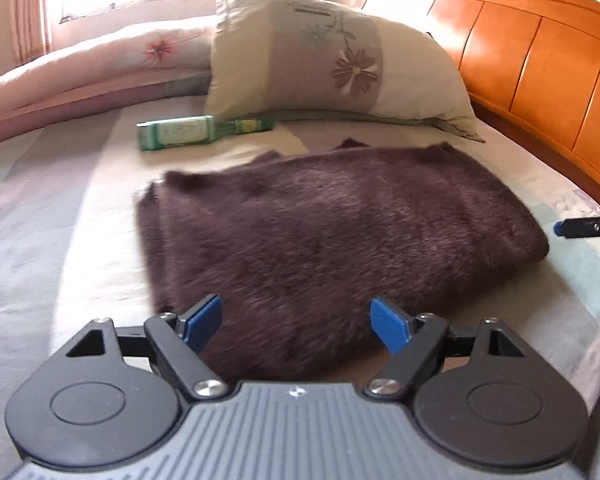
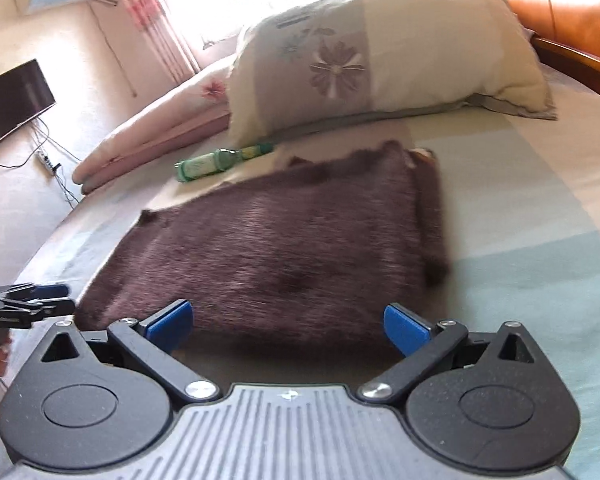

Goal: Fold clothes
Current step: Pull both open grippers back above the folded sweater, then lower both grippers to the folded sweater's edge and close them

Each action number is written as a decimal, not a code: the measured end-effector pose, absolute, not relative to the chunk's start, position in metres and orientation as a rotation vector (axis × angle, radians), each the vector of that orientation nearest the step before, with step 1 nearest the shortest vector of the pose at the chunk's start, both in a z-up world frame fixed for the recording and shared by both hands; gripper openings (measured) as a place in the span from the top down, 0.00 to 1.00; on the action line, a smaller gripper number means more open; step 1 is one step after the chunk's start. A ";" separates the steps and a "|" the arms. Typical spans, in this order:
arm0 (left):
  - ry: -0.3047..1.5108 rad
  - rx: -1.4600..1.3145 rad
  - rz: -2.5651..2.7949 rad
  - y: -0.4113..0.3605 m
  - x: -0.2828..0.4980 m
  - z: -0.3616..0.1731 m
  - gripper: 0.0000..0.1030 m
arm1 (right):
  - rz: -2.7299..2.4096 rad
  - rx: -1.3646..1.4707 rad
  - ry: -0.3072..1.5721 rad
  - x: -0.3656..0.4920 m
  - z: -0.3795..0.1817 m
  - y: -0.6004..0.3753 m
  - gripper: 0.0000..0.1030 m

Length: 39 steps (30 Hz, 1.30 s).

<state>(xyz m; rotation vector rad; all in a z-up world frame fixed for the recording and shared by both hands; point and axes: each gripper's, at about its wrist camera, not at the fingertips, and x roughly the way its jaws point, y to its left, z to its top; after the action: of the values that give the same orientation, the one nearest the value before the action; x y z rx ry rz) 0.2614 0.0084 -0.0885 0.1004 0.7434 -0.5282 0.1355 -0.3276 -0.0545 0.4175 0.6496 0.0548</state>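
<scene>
- my left gripper (image 1: 296, 322) has its fingers spread wide, empty, just over the near edge of the dark furry garment (image 1: 332, 240).
- my right gripper (image 2: 290, 326) is also wide apart and holds nothing, at the same near edge.
- the garment lies folded flat on the bed sheet (image 1: 60, 216), near a green bottle (image 1: 180, 132) and a flowered pillow (image 1: 340, 56).
</scene>
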 end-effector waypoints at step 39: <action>0.814 0.174 -0.375 0.011 0.250 -0.092 0.21 | 0.063 0.225 0.696 0.193 -0.064 -0.315 0.00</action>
<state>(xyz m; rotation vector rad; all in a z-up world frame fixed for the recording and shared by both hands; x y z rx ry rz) 0.2497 0.0107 -0.0923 0.1742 0.8144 -0.3746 0.1927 -0.3145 -0.0639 0.2251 0.6963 0.0629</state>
